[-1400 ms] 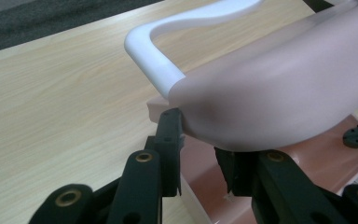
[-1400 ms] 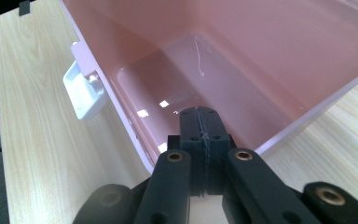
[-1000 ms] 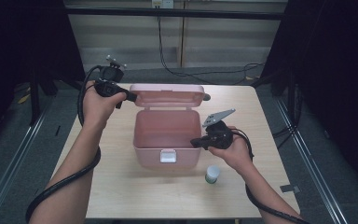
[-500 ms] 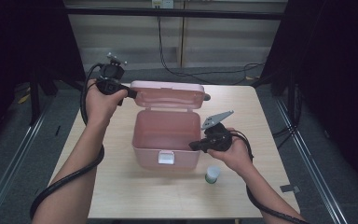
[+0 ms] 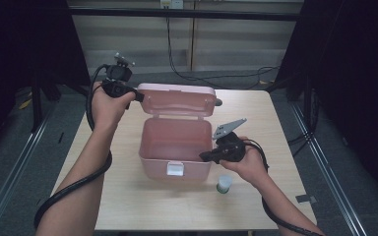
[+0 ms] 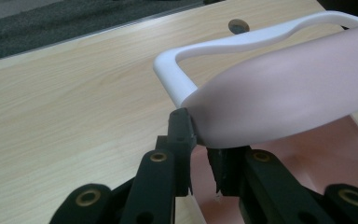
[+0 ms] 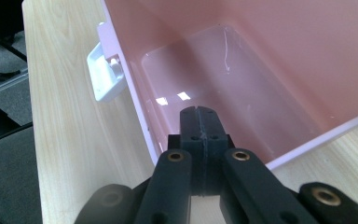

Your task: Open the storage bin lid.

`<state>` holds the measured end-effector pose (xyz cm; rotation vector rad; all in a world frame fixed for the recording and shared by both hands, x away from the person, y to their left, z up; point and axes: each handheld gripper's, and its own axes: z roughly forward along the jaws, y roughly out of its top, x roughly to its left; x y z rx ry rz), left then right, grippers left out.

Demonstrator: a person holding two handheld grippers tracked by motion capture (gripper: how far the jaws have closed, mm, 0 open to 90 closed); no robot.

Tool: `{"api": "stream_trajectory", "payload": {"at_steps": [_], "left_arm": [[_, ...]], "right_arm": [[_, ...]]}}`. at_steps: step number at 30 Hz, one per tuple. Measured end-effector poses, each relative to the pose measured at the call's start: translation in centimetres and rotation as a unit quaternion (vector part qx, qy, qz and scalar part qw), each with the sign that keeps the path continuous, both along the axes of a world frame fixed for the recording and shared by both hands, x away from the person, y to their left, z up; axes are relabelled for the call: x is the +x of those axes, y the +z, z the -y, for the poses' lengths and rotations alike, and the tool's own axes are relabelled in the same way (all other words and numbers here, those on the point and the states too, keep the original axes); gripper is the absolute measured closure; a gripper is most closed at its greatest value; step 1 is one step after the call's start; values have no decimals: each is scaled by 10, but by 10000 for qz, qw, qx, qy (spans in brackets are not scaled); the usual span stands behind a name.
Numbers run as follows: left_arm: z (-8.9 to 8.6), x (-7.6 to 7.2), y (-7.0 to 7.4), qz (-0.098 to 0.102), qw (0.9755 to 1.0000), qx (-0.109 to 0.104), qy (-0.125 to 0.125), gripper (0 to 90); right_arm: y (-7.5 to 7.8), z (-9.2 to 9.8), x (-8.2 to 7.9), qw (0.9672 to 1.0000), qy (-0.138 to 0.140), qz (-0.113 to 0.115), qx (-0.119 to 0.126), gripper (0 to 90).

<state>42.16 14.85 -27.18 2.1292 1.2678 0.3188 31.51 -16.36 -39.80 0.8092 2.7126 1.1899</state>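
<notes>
Now the left gripper (image 5: 139, 96) still pinches the lid (image 5: 177, 100) open, while the right gripper (image 5: 205, 156), fingers closed on nothing, has moved over the empty box (image 5: 175, 147).

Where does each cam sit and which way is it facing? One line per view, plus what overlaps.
High view: above the person's side, looking forward and down at the table; both forearms, left gripper, right gripper.
Left gripper view: looks along its jaws, clamped on the lid edge near the white handle.
Right gripper view: looks past its closed jaws into the pink box; white latch.
Shared: all three show the box and table.
</notes>
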Motion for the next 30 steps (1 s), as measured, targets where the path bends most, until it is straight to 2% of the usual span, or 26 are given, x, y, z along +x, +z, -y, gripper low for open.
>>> {"api": "stream_trajectory", "payload": {"at_steps": [9,18,22,30], "left_arm": [[6,8,3,10,10000,91,32,808],[8,17,5,-55,9999,108,118,819],[9,22,5,-94,9998,137,114,824],[12,33,6,-161,9996,191,138,837]], "right_arm": [[0,1,-3,10000,2,-35,19,900],[-2,0,-1,10000,51,-37,46,900],[-3,-1,-1,10000,53,7,-35,900],[-6,-2,2,10000,80,-44,27,900]]}}
